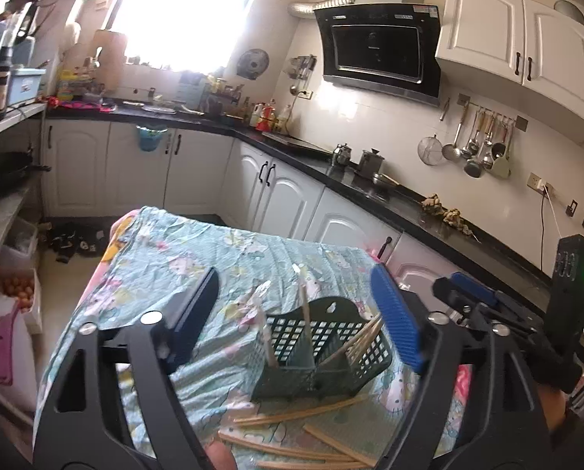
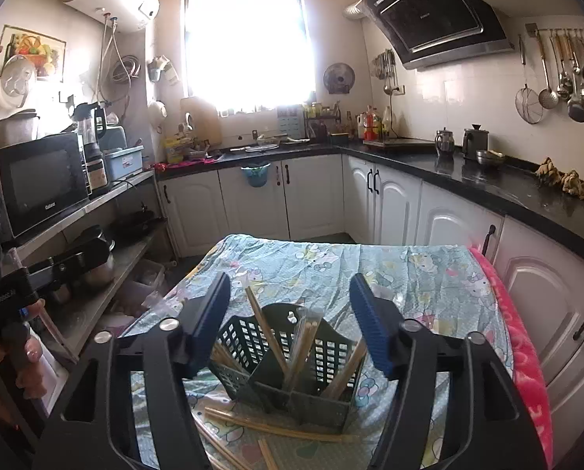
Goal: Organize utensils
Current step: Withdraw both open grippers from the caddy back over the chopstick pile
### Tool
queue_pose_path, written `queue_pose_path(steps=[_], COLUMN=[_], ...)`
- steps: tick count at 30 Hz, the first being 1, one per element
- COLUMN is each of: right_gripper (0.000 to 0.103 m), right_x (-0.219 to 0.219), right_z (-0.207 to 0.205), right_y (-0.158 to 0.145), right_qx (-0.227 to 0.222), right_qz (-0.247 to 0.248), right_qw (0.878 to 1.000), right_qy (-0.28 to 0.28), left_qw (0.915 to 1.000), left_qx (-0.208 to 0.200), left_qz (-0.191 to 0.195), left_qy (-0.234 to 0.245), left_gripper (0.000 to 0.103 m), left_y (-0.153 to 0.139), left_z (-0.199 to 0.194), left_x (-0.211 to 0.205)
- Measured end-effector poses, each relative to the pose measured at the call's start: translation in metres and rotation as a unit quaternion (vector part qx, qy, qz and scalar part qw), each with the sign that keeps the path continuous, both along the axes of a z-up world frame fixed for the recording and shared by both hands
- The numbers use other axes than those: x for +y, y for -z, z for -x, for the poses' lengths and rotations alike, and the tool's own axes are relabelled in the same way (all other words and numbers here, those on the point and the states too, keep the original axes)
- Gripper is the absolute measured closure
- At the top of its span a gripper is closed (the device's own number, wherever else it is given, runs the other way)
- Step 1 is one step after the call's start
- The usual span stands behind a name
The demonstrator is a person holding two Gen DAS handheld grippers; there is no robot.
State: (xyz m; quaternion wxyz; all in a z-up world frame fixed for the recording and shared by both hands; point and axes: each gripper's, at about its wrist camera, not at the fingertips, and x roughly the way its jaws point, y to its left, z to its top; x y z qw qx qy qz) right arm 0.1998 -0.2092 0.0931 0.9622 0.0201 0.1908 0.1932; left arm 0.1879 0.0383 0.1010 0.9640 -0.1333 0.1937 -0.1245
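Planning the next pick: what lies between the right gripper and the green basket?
Loose chopsticks on the cloth, in front of the green basket, seen in the right wrist view below the right gripper.

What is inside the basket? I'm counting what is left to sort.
The basket holds upright chopsticks in several compartments. Its walls hide their lower ends and its floor.

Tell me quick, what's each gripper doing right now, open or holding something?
Left gripper: open, holding nothing, jaws spread above the green basket.
Right gripper: open, holding nothing, above the same basket.
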Motion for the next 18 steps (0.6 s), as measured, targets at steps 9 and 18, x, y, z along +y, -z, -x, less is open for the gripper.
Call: queue_pose_path(steps=[9,18], right_gripper=[0.027,0.022], right_x=[0.000,0.004], right_z=[0.031,0.051], right_y=[0.006,0.011], right_qx=[-0.004,-0.007], right_qz=[0.003,0.005], right_qw=[1.000,0.999], right_qy=[-0.018,-0.034], left_qw=[0.9982,0.9972], left_qx=[0.012,0.031], left_qz=[0.007,0.012], left_qy=[-0.058,-0.066], left_gripper=[0.011,0.011], left_y=[0.019,0.037], left_z=[0.033,0.054], left_x=[0.029,0.039])
